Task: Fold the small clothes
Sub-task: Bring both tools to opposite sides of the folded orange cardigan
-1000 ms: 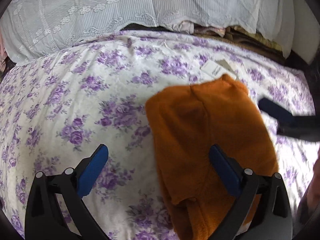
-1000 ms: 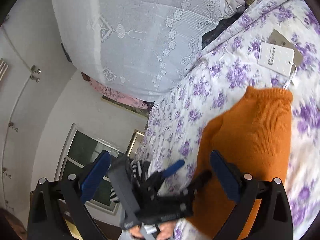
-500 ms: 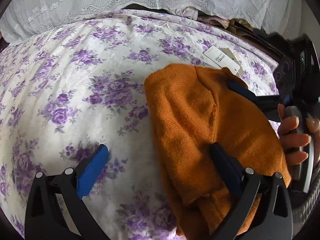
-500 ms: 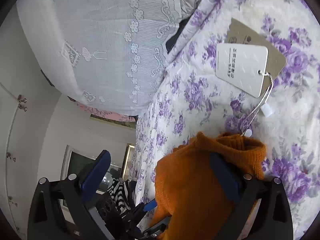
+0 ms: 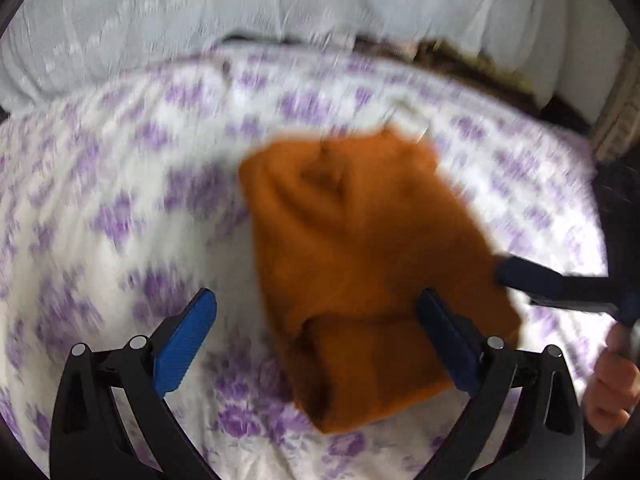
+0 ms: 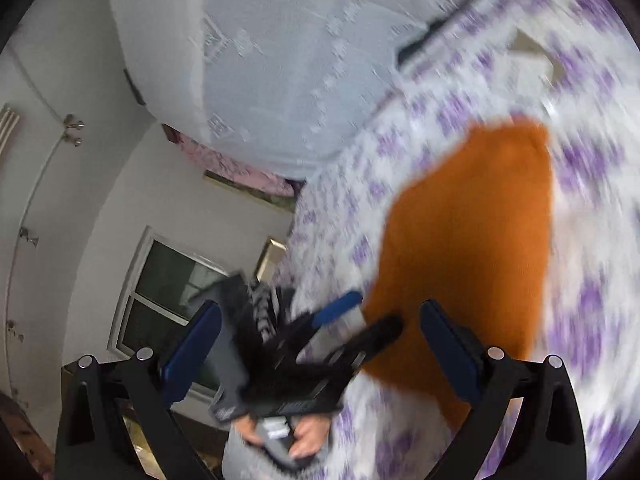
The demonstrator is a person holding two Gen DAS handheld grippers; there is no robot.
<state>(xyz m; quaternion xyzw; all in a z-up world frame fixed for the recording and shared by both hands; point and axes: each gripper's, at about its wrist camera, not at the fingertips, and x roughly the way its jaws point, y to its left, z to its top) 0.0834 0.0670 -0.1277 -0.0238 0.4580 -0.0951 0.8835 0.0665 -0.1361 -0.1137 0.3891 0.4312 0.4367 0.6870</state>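
One orange garment [image 5: 360, 264] lies folded into a compact bundle mid-bed [image 5: 120, 208], so little seems left but tidying. Both tools, left [image 5: 316, 344] and right [image 6: 320, 344], stand apart, empty. Since half a second ago the right tool has pulled back off the cloth.

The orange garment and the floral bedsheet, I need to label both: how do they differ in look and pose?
The orange garment is one plain colour; the floral bedsheet is white with purple flowers. The garment is folded into a thick bundle; the bedsheet lies spread flat beneath it. Both are fabric, and both look motion-blurred.
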